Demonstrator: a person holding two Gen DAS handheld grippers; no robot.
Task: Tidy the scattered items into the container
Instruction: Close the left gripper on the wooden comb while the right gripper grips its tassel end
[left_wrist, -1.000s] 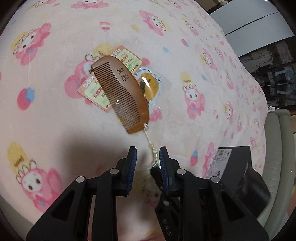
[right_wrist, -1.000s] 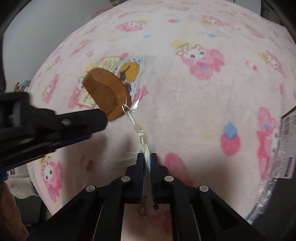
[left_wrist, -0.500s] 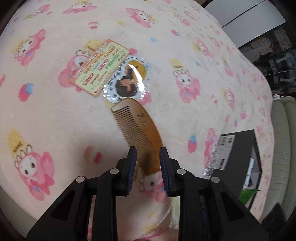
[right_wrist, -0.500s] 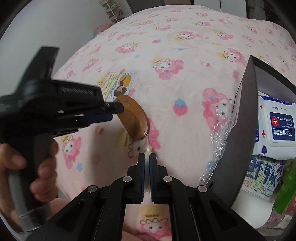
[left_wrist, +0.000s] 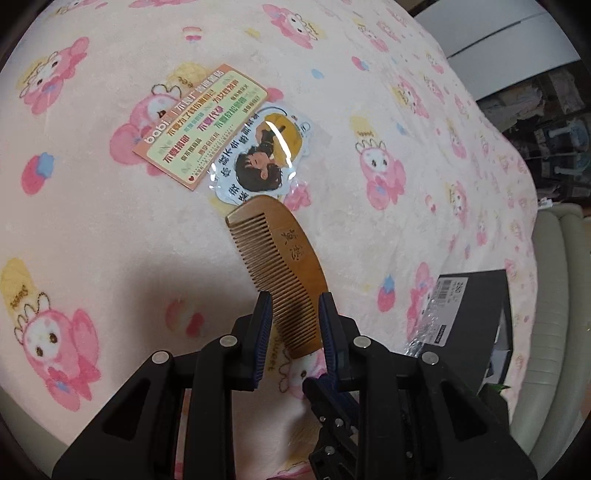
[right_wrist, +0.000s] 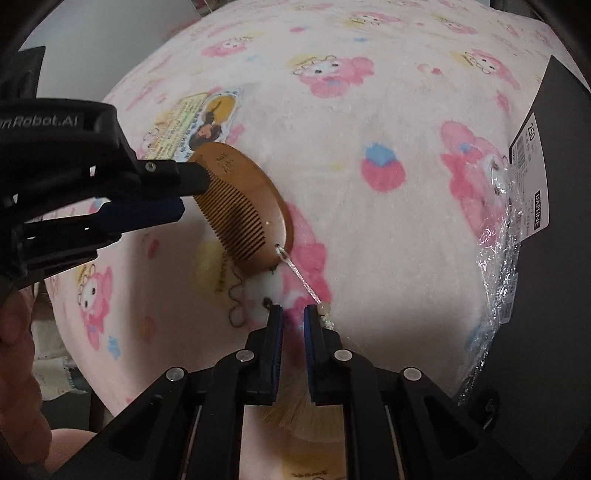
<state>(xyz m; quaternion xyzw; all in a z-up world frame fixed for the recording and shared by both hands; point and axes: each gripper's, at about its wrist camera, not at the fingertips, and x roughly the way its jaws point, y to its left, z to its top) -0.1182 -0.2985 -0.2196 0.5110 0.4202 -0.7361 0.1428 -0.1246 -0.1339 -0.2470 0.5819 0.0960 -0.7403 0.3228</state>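
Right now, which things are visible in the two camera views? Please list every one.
comb: one, brown wood, between the left gripper's pads
tassel: one, cream, from the comb's end to the right gripper's tip
card: one, orange and green, on the blanket
sticker packet: one, clear, overlapping the card
box: one, black, right of the comb
blanket: one, pink print, under everything
left gripper: black, shut on the comb
right gripper: black, shut
hand: one, at the left gripper's handle

Two wrist fisheyes look steeply down, close above a pink bed (left_wrist: 92, 240); both views share the wooden comb (left_wrist: 280, 266) and black box (right_wrist: 554, 206).
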